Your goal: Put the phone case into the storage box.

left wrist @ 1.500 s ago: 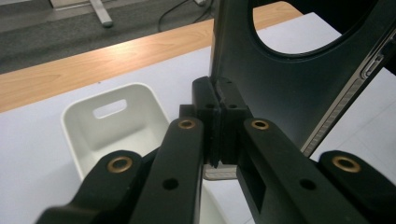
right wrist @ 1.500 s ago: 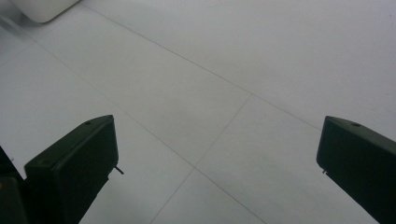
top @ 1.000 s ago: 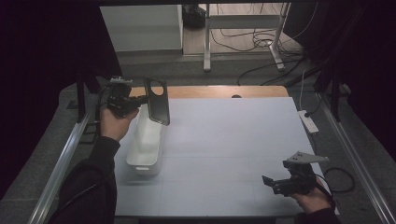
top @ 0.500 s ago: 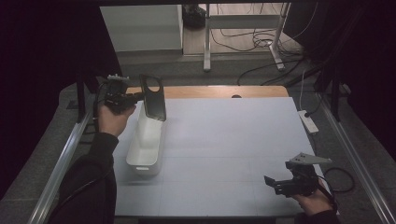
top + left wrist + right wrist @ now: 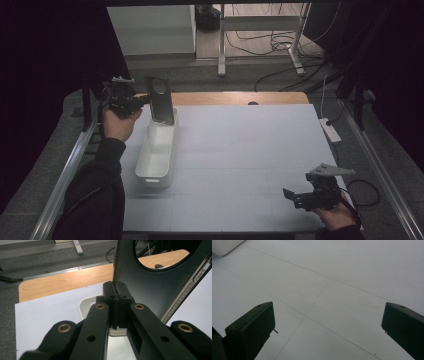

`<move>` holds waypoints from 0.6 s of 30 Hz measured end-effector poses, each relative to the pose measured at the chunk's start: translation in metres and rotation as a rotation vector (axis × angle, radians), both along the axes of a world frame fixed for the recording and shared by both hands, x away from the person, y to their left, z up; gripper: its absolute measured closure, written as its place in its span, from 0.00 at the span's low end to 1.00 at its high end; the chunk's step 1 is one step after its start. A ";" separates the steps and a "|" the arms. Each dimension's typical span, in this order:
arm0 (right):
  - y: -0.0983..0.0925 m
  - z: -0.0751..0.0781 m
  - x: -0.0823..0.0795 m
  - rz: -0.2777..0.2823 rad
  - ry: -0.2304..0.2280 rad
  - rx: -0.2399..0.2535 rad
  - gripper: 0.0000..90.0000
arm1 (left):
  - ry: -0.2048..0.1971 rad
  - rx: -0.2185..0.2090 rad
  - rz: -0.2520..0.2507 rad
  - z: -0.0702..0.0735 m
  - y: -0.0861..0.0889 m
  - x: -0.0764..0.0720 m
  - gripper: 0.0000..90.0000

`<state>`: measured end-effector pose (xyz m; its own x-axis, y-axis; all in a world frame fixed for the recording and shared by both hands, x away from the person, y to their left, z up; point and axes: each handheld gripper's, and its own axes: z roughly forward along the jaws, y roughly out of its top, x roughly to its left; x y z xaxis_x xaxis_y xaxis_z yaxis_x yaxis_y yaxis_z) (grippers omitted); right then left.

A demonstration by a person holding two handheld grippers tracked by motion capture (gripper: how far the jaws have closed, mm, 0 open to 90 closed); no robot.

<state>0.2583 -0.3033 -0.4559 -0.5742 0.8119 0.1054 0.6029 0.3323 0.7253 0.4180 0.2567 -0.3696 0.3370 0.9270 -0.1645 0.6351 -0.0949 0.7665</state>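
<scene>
A dark phone case [image 5: 159,100] with a round camera cut-out hangs upright over the far end of a long white bin [image 5: 157,155]. My left gripper [image 5: 145,100] is shut on the case's left edge, held up by the hand at the table's far left. In the left gripper view the two jaws meet tightly on the edge of the case [image 5: 150,285], with the bin's rim [image 5: 86,306] below them. My right gripper [image 5: 290,196] rests low at the table's near right corner, open with nothing between its jaws [image 5: 329,322].
The white table top [image 5: 250,150] has a wooden strip [image 5: 235,97] along its far edge. A white power strip [image 5: 330,130] lies off the right edge. Metal rails run down both sides. A corner of the bin [image 5: 224,246] shows in the right gripper view.
My left gripper has carried the phone case a little to the left and toward the far edge, still above the bin. The right gripper has stayed put.
</scene>
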 end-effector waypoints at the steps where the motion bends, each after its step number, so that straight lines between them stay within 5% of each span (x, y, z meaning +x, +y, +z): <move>1: 0.000 0.000 0.000 0.000 0.000 -0.001 0.00 | -0.001 0.001 0.003 -0.001 0.000 0.001 0.99; 18: 0.000 0.000 0.001 0.006 0.009 -0.008 0.00 | 0.008 0.003 0.049 -0.016 0.000 0.020 0.99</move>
